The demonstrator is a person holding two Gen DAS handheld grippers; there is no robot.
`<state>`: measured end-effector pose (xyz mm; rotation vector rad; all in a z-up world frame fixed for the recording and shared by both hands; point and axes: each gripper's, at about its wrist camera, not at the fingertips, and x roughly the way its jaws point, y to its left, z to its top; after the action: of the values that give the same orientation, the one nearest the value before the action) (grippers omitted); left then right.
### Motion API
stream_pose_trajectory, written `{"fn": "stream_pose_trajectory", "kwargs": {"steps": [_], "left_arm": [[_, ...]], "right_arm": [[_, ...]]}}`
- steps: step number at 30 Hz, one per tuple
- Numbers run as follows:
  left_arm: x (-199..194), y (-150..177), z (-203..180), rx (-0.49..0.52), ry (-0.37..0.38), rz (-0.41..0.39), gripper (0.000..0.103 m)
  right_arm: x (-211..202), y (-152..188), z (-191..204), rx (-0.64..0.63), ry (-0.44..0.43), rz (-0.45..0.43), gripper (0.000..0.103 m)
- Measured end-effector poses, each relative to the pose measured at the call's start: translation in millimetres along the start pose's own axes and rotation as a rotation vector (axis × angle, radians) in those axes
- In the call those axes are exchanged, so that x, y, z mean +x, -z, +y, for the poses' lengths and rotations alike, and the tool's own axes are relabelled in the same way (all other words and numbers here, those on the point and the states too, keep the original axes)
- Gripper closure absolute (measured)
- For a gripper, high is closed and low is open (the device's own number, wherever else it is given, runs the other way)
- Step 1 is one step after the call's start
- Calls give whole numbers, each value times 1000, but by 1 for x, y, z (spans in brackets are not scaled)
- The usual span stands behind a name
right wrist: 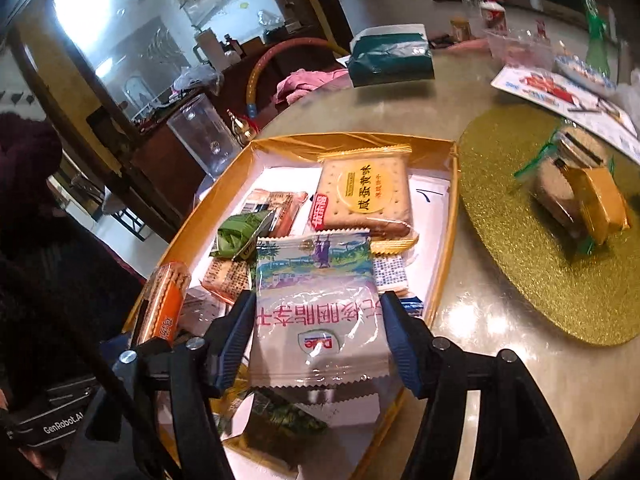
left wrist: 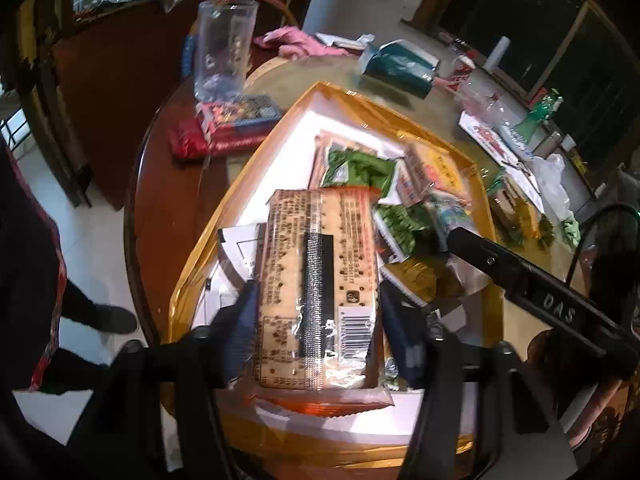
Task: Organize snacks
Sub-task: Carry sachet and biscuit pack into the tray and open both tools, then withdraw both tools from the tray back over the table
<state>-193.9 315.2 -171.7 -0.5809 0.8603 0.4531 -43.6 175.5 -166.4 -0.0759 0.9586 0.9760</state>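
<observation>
A gold-rimmed box [left wrist: 240,184] with a white floor holds several snack packets. My left gripper [left wrist: 316,312] is shut on an orange cracker packet [left wrist: 320,264] and holds it over the box. My right gripper [right wrist: 318,316] is shut on a white Dole snack packet [right wrist: 320,312] above the same box [right wrist: 444,240]. In the right wrist view the box holds a yellow square cracker packet [right wrist: 364,192], a green packet [right wrist: 240,236] and the orange cracker packet [right wrist: 164,300] in my left gripper. The right gripper's arm [left wrist: 540,292] crosses the left wrist view.
A gold glitter mat [right wrist: 520,280] to the right of the box carries wrapped snacks [right wrist: 580,196]. A clear plastic cup [left wrist: 224,48], a red packet [left wrist: 208,140], a teal bag [left wrist: 400,64] and papers [right wrist: 560,96] lie on the round table. A person stands at the left.
</observation>
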Motion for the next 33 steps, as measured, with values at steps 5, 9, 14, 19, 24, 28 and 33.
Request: {"fn": "stream_pose_trajectory", "kwargs": {"steps": [5, 9, 14, 19, 24, 28, 33], "left_arm": [[-22, 3, -7, -3, 60, -60, 23], [-38, 8, -35, 49, 64, -118, 21], [-44, 15, -79, 116, 114, -123, 19], [-42, 19, -133, 183, 167, -78, 19], [-61, 0, -208, 299, 259, -91, 19], [-55, -21, -242, 339, 281, -76, 18], [-19, -23, -235, 294, 265, -7, 18]], "right_arm": [[-24, 5, -2, 1, -46, -26, 24], [-67, 12, -24, 66, -118, -102, 23], [-112, 35, -62, 119, -80, -153, 23], [-153, 50, -104, 167, -19, -164, 23], [-223, 7, -144, 218, -83, -173, 23], [-259, -27, -163, 196, -3, -265, 23], [-229, -23, -205, 291, 29, -218, 23]]}}
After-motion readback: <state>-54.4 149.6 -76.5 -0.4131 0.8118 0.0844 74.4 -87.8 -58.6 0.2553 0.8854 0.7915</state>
